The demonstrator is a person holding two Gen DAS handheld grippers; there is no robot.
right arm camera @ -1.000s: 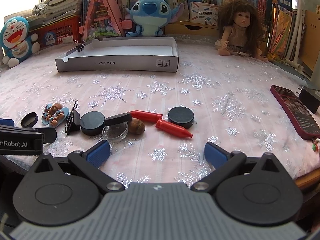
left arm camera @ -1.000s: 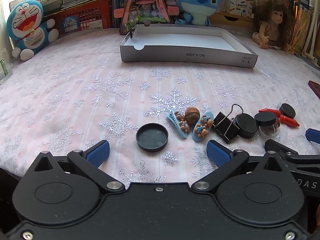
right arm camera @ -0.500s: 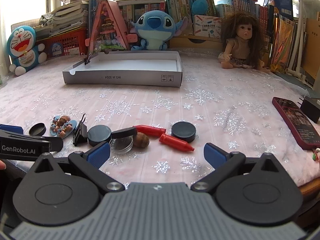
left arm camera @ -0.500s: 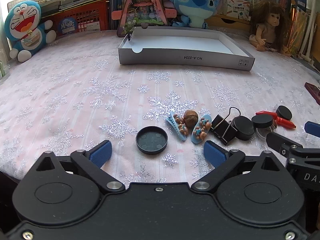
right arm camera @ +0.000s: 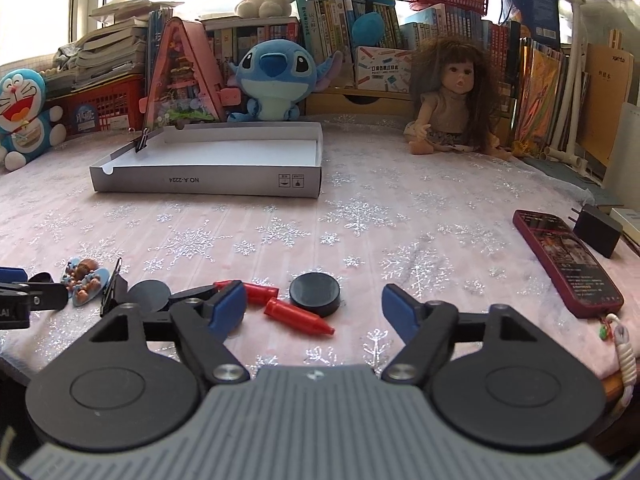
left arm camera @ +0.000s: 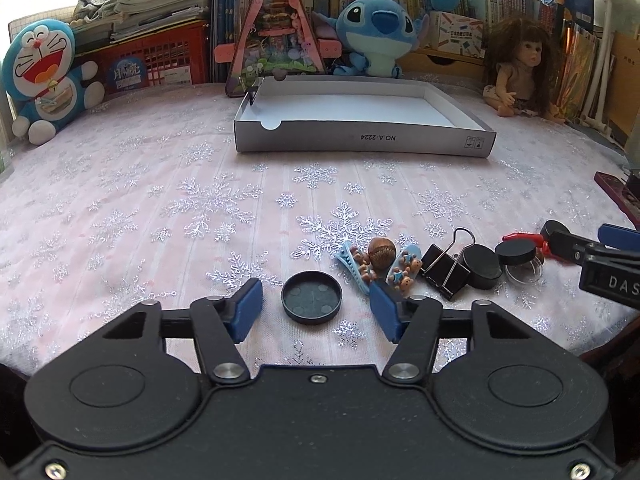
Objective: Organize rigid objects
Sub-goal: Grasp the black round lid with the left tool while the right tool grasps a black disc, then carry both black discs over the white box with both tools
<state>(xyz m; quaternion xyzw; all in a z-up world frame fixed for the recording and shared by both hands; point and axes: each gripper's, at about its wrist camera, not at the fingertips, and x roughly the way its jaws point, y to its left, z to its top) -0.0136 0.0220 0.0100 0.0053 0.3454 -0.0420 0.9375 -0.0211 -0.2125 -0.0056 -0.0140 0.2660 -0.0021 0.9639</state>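
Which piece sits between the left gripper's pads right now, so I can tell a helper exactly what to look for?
Start at the white cardboard tray and come toward the near table edge. Left of the cluttered small items, alone, lies a shallow black lid. Unlike the solid black caps nearby, it lies hollow side up, between the closing pads of the left gripper, untouched.

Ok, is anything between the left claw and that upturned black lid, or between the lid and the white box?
Nothing visible. The black lid lies between the closing left claw fingers, untouched. Bare tablecloth runs to the white box; hair clips lie rightward, off that path.
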